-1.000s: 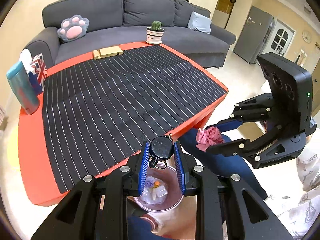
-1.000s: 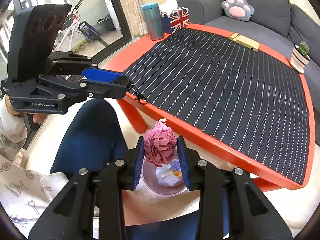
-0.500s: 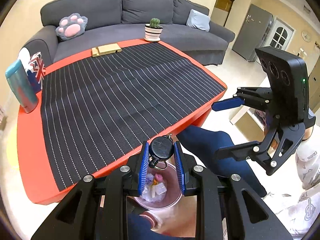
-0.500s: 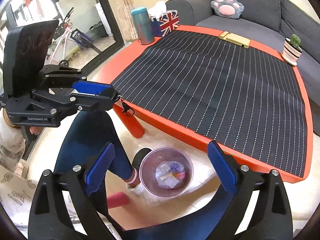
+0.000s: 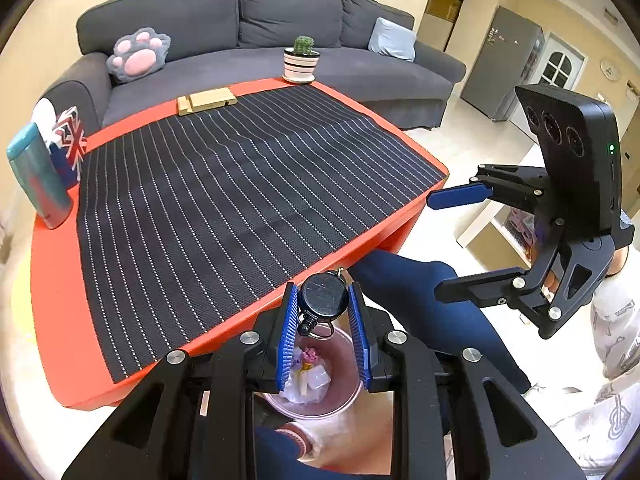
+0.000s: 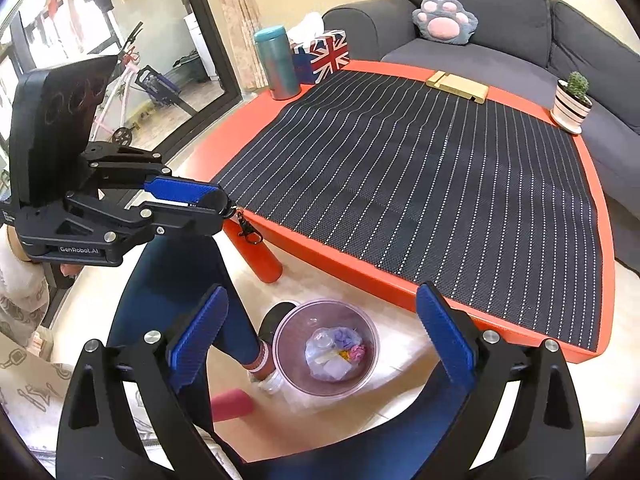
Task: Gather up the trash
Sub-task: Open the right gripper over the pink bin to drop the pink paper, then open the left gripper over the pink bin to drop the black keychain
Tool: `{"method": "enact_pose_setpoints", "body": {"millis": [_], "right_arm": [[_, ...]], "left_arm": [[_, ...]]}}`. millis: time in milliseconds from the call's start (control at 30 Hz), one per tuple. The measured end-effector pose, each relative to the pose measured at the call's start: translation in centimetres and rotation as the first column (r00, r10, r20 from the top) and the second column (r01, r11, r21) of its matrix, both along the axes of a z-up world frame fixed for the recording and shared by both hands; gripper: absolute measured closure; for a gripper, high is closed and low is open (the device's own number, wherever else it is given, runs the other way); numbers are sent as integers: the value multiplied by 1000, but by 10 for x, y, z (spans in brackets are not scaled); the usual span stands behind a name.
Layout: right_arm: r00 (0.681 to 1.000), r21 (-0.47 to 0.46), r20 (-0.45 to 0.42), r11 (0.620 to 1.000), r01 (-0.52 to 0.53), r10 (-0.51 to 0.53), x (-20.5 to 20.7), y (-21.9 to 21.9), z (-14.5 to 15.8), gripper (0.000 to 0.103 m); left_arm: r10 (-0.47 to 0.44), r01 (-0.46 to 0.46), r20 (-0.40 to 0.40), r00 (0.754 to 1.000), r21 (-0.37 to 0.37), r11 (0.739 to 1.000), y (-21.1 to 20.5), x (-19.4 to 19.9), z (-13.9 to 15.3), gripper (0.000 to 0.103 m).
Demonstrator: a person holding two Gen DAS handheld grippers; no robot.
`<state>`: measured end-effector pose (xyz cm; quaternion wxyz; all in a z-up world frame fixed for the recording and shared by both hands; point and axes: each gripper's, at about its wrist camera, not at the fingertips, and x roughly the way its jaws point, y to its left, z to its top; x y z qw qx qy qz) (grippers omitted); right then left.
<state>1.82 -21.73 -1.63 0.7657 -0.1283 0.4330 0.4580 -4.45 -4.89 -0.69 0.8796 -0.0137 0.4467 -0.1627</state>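
Observation:
My left gripper (image 5: 323, 322) is shut on a round black badge reel (image 5: 324, 296) with a metal clip, held above the clear trash bin (image 5: 348, 396) on the floor. The bin (image 6: 286, 328) holds several scraps, with a pink crumpled paper (image 6: 357, 353) among them. My right gripper (image 6: 318, 330) is open and empty above the bin. It shows in the left wrist view (image 5: 448, 240) at the right. The left gripper shows in the right wrist view (image 6: 224, 210) with the clip hanging from it.
The red table (image 5: 56, 280) with a black striped mat (image 5: 240, 192) stands in front. On it are a teal flask (image 5: 38, 176), a flag tissue box (image 5: 70, 140), a wooden stand (image 5: 206, 100) and a potted cactus (image 5: 302, 58). A person's legs (image 6: 176, 272) flank the bin. A grey sofa (image 5: 240, 24) stands behind.
My right gripper opened and the pink crumpled paper dropped into the bin. It then drew back upward. My left gripper kept its hold on the badge reel over the bin.

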Motion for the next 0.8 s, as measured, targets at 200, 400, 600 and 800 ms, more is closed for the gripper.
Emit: {"method": "enact_pose_setpoints", "body": {"millis": [200, 400, 600, 800], "right_arm": [[1000, 5, 14, 1000, 16, -16, 1, -5, 6, 9], [1000, 9, 17, 1000, 25, -25, 2, -10, 8, 9], [999, 18, 20, 999, 35, -36, 4, -14, 10, 9], [999, 25, 21, 999, 43, -43, 5, -18, 11, 9]], "left_arm": [[-7, 7, -1, 1000, 2, 1000, -3, 0, -1, 78], [-18, 18, -1, 1000, 6, 1000, -9, -1, 0, 78], [-27, 27, 3, 1000, 9, 1000, -13, -2, 2, 78], [-24, 24, 0, 1000, 17, 1000, -14, -1, 1, 64]]}}
